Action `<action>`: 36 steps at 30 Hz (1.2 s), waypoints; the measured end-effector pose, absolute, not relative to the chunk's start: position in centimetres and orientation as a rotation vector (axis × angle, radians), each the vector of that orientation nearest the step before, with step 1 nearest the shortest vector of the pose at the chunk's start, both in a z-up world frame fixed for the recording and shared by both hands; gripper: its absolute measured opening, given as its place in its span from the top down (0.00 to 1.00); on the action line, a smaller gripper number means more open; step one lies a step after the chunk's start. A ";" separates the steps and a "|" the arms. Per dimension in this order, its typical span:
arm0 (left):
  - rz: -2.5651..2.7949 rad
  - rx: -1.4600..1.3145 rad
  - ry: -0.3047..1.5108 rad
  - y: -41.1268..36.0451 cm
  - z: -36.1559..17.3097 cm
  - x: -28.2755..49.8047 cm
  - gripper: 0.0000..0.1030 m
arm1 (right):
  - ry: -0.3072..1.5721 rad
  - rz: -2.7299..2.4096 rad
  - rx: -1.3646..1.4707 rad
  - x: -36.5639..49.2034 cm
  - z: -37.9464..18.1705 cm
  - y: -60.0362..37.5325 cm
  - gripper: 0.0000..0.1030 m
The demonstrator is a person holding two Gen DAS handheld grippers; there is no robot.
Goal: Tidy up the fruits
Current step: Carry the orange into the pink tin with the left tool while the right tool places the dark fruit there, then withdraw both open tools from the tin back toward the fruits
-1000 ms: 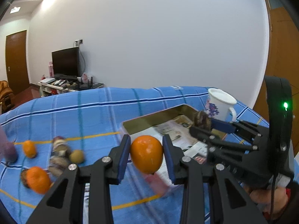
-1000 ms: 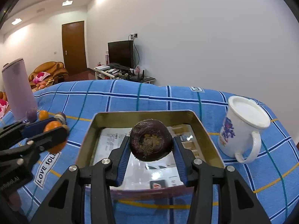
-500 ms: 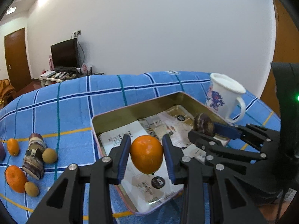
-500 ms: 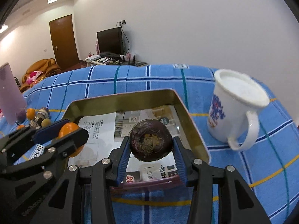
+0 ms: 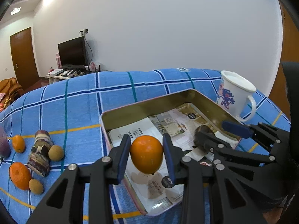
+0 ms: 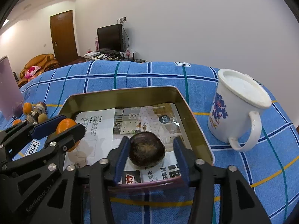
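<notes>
We are at the placing step. Our left gripper (image 5: 146, 155) holds an orange (image 5: 146, 154) tightly between its pads, above the near left part of the tin tray (image 5: 130, 112). Our right gripper (image 6: 151, 152) has its jaws apart around the dark round fruit (image 6: 147, 153), which seems to rest on the paper (image 6: 97, 128) lining the tray, in its near right part. Next, we judge, the orange must go down onto the paper and be released gently. More fruits (image 5: 33, 158) wait on the cloth (image 5: 78, 112) at the left.
</notes>
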State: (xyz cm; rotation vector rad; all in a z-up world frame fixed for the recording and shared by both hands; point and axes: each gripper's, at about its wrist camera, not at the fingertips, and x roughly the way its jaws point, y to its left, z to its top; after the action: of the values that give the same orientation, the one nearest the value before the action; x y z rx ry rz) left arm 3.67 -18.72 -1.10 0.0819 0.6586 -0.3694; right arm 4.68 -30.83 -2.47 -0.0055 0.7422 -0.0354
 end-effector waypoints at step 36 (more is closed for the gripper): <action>-0.063 0.113 0.449 -8.9 0.7 0.1 0.00 | 0.389 -0.186 0.005 0.7 0.8 -28.7 0.20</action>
State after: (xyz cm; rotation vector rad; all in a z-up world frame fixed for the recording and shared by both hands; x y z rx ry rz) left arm 0.08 -8.88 0.74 0.1133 0.4489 -0.0627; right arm 0.69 -28.73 0.84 0.0051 0.3887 -0.1861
